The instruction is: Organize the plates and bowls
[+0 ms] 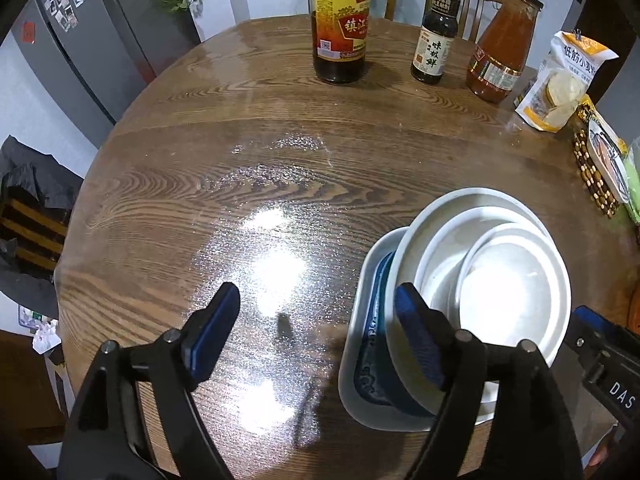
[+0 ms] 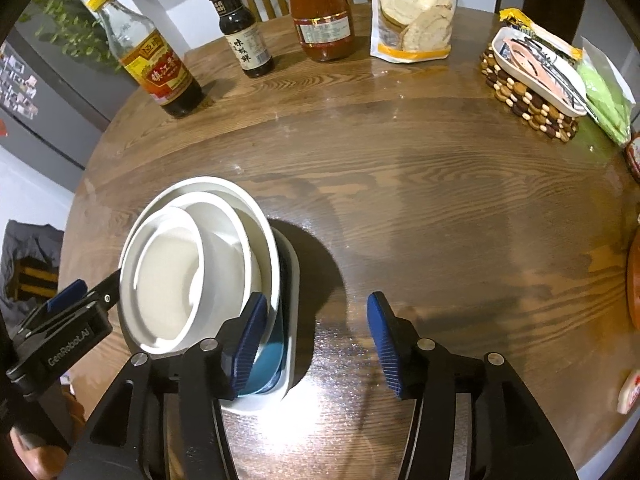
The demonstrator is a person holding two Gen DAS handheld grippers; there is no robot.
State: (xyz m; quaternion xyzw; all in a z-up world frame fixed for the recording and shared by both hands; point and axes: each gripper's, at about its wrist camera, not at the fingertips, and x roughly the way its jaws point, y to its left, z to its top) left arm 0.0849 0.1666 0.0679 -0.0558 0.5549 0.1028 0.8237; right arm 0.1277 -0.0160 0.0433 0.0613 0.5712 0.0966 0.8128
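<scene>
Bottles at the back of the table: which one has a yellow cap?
The tall clear glass vinegar bottle with the red-and-gold label, leftmost. The small dark soy bottle has a black cap; the orange sauce bottle's cap is out of view.

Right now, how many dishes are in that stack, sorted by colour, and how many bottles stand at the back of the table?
White round bowls, nested: 3, the largest, the middle one, the smallest
Blue dish under them: 1
White rectangular tray at the bottom: 1
Bottles: 3, vinegar, soy sauce, red sauce
Total: 8

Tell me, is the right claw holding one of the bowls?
No, the right claw stands open beside the stacked white bowls, gripping nothing.
</scene>
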